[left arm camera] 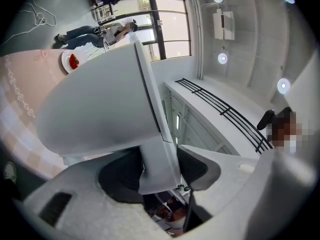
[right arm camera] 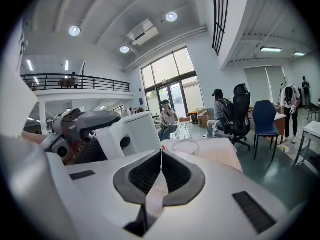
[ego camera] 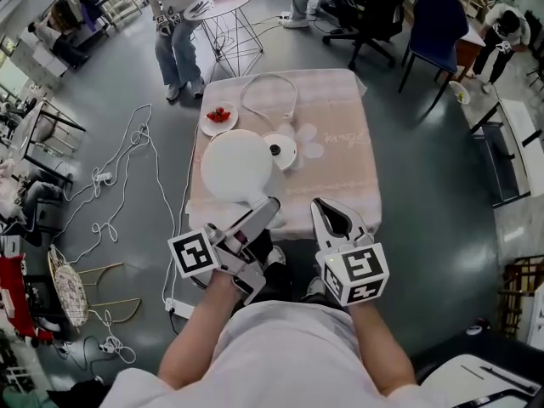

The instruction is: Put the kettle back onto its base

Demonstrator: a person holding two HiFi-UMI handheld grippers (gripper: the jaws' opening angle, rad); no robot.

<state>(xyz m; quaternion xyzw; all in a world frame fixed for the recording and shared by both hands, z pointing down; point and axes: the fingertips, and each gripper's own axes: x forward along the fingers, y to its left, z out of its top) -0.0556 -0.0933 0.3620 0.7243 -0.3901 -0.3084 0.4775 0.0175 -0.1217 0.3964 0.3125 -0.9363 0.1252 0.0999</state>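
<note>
The white kettle (ego camera: 236, 167) is over the near left part of the pink-clothed table (ego camera: 340, 177). My left gripper (ego camera: 270, 206) is shut on its handle (left arm camera: 159, 159), which fills the gap between the jaws, with the kettle body (left arm camera: 100, 109) just beyond. The round white base (ego camera: 280, 150) with its dark centre lies on the cloth right beside the kettle, on its far right. Its white cable (ego camera: 270, 100) loops toward the table's far edge. My right gripper (ego camera: 321, 206) is at the table's near edge, shut and holding nothing (right arm camera: 161, 154). The kettle (right arm camera: 132, 131) shows to its left.
A small white plate (ego camera: 218, 116) with red pieces on it lies at the table's far left, beyond the kettle. White cables (ego camera: 127, 168) trail on the grey floor to the left. A person (ego camera: 177, 24) stands past the table near a round wire table (ego camera: 223, 11). Chairs (ego camera: 433, 24) are at the far right.
</note>
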